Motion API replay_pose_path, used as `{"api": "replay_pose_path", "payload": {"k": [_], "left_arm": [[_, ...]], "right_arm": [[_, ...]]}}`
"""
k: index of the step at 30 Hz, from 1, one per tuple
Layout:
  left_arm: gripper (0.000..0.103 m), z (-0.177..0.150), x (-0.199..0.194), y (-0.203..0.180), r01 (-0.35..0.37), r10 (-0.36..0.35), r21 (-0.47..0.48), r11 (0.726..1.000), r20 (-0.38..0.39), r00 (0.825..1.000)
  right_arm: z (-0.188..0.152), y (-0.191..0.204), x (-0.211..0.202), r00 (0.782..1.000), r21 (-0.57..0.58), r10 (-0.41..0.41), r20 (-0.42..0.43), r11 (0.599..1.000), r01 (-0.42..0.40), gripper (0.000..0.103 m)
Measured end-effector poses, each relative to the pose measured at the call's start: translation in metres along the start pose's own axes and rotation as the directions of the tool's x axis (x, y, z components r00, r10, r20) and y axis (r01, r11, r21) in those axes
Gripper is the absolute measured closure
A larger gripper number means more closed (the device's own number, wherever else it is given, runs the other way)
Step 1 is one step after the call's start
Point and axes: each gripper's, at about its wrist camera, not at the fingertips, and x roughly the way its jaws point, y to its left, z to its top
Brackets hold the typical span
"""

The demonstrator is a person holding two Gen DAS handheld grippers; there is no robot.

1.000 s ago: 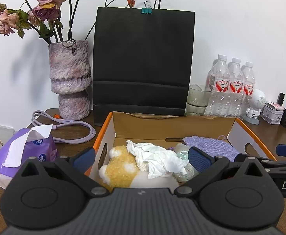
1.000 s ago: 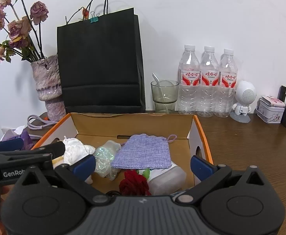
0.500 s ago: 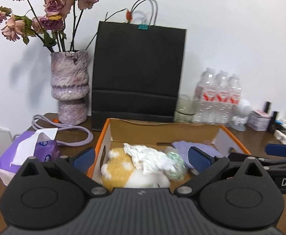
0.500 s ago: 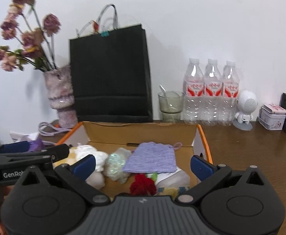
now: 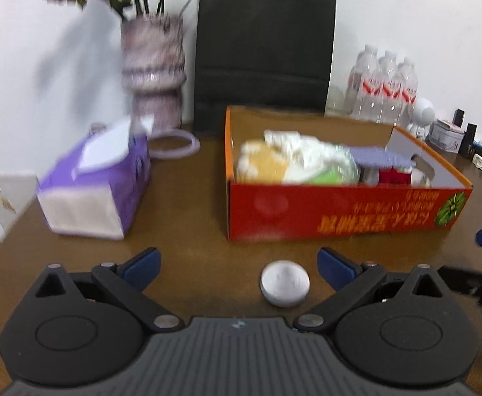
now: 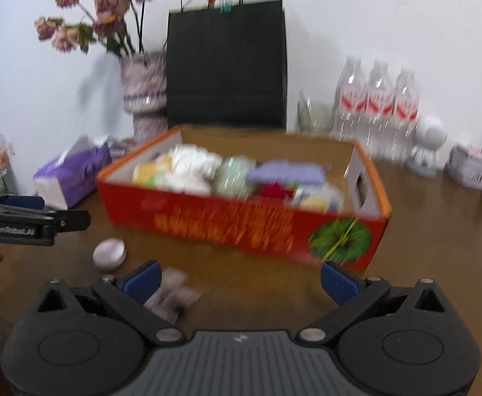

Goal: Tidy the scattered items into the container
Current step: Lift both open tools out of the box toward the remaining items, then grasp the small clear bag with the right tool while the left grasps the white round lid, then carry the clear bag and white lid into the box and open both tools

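Left wrist: round tin [image 5: 285,283] between spread, empty jaws; right jaws also spread.

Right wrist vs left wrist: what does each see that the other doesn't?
Only the right wrist view shows the small pale packet lying on the table by the right gripper, plus the green emblem on the box front face-on.

Only the left wrist view shows the purple cable loop beside the vase.

Both show the red cardboard box, filled with items, the round silver tin on the table in front of it, the tissue pack, the black paper bag and the water bottles. Both grippers are open and empty.
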Motion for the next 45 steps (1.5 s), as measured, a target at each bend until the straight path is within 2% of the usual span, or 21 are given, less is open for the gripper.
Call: {"api": "replay_pose_path", "payload": {"k": [6,9,11,12,13,14,15,16,17,20,23,25,26,27,29,30,31,32,35,38,45], "left_arm": [[0.000,-0.007,0.014,-0.004,-0.027,0.027,0.037,0.999,-0.010,1.000],[0.006,-0.005,0.025,-0.007,-0.035,0.036,0.059,0.998,-0.018,0.999],[0.016,-0.004,0.033,-0.010,-0.024,0.027,0.075,0.997,-0.032,0.999],[0.022,-0.005,0.035,-0.010,-0.007,0.009,0.073,0.997,-0.032,0.999],[0.033,-0.005,0.034,-0.010,0.014,-0.012,0.071,0.997,-0.029,0.999],[0.041,-0.005,0.032,-0.011,0.036,-0.034,0.075,0.997,-0.030,0.999],[0.061,-0.005,0.030,-0.012,0.057,-0.055,0.080,0.995,-0.031,0.998],[0.074,-0.006,0.027,-0.014,0.066,-0.064,0.088,0.994,-0.035,0.997],[0.087,-0.007,0.025,-0.017,0.071,-0.068,0.099,0.993,-0.035,0.997],[0.088,-0.010,0.022,-0.021,0.068,-0.066,0.110,0.992,-0.023,0.998],[0.081,-0.010,0.020,-0.017,0.089,-0.088,0.068,0.994,-0.020,0.996],[0.056,-0.010,0.018,-0.015,0.101,-0.101,0.043,0.994,-0.014,0.995],[0.036,-0.010,0.018,-0.015,0.101,-0.101,0.036,0.994,-0.011,0.995],[0.027,-0.011,0.018,-0.016,0.099,-0.099,0.041,0.994,-0.011,0.995],[0.032,-0.013,0.022,-0.021,0.087,-0.085,0.070,0.994,-0.031,0.996],[0.045,-0.015,0.026,-0.024,0.080,-0.076,0.084,0.993,-0.050,0.996],[0.050,-0.017,0.027,-0.027,0.070,-0.065,0.105,0.992,-0.047,0.997],[0.063,-0.018,0.026,-0.028,0.067,-0.063,0.121,0.990,-0.039,0.997],[0.063,-0.018,0.021,-0.026,0.098,-0.095,0.095,0.991,-0.036,0.995],[0.063,-0.018,0.013,-0.030,0.085,-0.086,0.115,0.990,-0.002,0.996],[0.063,-0.007,-0.015,-0.037,0.104,-0.114,0.116,0.988,0.084,0.990]], "right_arm": [[-0.012,0.020,0.021,0.998,-0.013,-0.035,-0.046,0.999,0.034,0.011],[-0.013,0.022,0.029,0.997,-0.014,-0.049,-0.065,0.999,0.048,0.026],[-0.015,0.022,0.033,0.995,-0.020,-0.051,-0.082,0.999,0.050,0.039],[-0.016,0.021,0.033,0.996,-0.015,-0.041,-0.077,0.999,0.040,0.042],[-0.016,0.021,0.032,0.996,-0.015,-0.035,-0.077,0.999,0.034,0.047],[-0.016,0.021,0.031,0.997,-0.021,-0.030,-0.077,0.999,0.028,0.057],[-0.016,0.022,0.029,0.997,-0.026,-0.022,-0.075,0.999,0.020,0.063],[-0.017,0.022,0.028,0.997,-0.030,-0.012,-0.073,1.000,0.010,0.077],[-0.017,0.022,0.027,0.997,-0.034,-0.006,-0.071,0.999,0.004,0.082],[-0.018,0.020,0.025,0.998,-0.032,0.007,-0.069,0.999,-0.010,0.082],[-0.019,0.018,0.024,0.998,-0.021,0.014,-0.067,1.000,-0.015,0.082],[-0.019,0.017,0.024,0.998,-0.018,0.015,-0.067,1.000,-0.016,0.082],[-0.018,0.017,0.024,0.998,-0.015,0.016,-0.067,1.000,-0.017,0.082],[-0.018,0.017,0.024,0.998,-0.015,0.016,-0.067,1.000,-0.017,0.082],[-0.018,0.017,0.024,0.998,-0.015,0.015,-0.067,1.000,-0.016,0.082],[-0.018,0.017,0.024,0.998,-0.015,0.015,-0.066,1.000,-0.016,0.082],[-0.018,0.017,0.024,0.998,-0.015,0.015,-0.067,1.000,-0.017,0.082],[-0.018,0.017,0.024,0.998,-0.015,0.016,-0.067,1.000,-0.017,0.082],[-0.019,0.017,0.023,0.998,-0.014,0.019,-0.065,1.000,-0.020,0.082],[-0.019,0.016,0.021,0.998,-0.007,0.020,-0.056,1.000,-0.020,0.082],[-0.011,0.011,0.005,1.000,-0.008,0.019,0.004,1.000,-0.019,0.082]]}}
